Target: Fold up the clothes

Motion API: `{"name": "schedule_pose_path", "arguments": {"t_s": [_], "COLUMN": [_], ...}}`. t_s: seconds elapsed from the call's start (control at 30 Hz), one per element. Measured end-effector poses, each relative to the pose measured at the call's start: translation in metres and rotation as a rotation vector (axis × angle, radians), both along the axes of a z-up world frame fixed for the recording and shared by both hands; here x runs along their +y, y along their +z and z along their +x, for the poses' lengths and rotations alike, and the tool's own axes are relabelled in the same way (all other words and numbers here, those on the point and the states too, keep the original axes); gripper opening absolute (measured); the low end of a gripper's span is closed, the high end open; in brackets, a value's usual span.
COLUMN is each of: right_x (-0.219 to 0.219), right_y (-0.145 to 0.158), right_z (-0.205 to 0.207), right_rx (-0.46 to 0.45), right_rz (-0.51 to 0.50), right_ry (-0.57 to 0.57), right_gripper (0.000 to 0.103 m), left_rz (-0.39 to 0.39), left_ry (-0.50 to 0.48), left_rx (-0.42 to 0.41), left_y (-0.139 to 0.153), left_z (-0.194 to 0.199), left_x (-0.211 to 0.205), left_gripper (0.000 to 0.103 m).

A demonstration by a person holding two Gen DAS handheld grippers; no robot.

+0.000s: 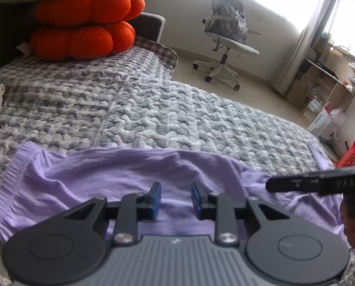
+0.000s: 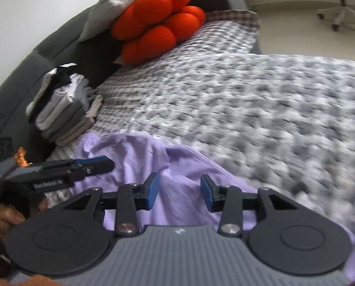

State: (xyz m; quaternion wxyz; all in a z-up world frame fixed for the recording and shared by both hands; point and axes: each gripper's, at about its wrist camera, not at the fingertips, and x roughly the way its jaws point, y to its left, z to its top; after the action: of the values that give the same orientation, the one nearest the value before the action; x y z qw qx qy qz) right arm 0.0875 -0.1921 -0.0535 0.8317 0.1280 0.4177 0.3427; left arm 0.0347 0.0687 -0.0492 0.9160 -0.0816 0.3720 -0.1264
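Purple garment (image 1: 120, 178) lies spread and rumpled along the lower part of both views, on the grey-and-white quilted bed (image 1: 153, 109), its ribbed hem at the lower left of the left wrist view. Left tongs (image 1: 176, 200) hover low over the cloth at bottom centre, blue pads parted with only flat fabric showing in the gap, so they are released and grasp nothing. Right tongs (image 2: 179, 191) stand wider apart at the bottom centre of their own view, above a raised ridge of the same cloth, also empty; that view is smeared, so whether a pad brushes the ridge is hard to say.

The step in hand looks like taking hold of the garment for a first fold. To do it well, each pair of tongs should close on a single edge or corner rather than on the bunched middle, since a pinch there would gather several layers and carry the wrinkles into the fold. Holds taken well apart along one edge would let the cloth be drawn taut and flat first.

A stack of folded clothes (image 2: 63, 109) sits at the left of the right wrist view, beside the dark headboard, below the orange cushions (image 2: 158, 21); the finished piece would likely join it.
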Motion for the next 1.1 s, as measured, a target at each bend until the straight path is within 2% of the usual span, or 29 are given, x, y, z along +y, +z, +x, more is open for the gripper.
{"name": "schedule_pose_path", "arguments": {"t_s": [0.23,0.57,0.8,0.97,1.1], "right_x": [0.015,0.040,0.038,0.033,0.032], "right_y": [-0.011,-0.024,-0.034,-0.033,-0.035], "right_z": [0.022,0.039,0.059,0.071,0.074], "right_rx": [0.026,0.097,0.174,0.190,0.209], "right_rz": [0.061,0.188,0.350,0.449,0.460], "right_ry": [0.103,0.202,0.109,0.020,-0.008], "right_gripper": [0.047,0.051,0.051,0.051,0.051], "left_rz": [0.024,0.011,0.021,0.026,0.030], "left_ry": [0.025,0.029,0.024,0.020,0.017], "left_rx": [0.020,0.016,0.011,0.008,0.005], "left_y": [-0.006,-0.007,-0.007,-0.008,-0.008], "left_z": [-0.005,-0.007,-0.008,-0.008,-0.009], "left_x": [0.005,0.008,0.007,0.006,0.006], "left_gripper": [0.028,0.028,0.028,0.028,0.028]}}
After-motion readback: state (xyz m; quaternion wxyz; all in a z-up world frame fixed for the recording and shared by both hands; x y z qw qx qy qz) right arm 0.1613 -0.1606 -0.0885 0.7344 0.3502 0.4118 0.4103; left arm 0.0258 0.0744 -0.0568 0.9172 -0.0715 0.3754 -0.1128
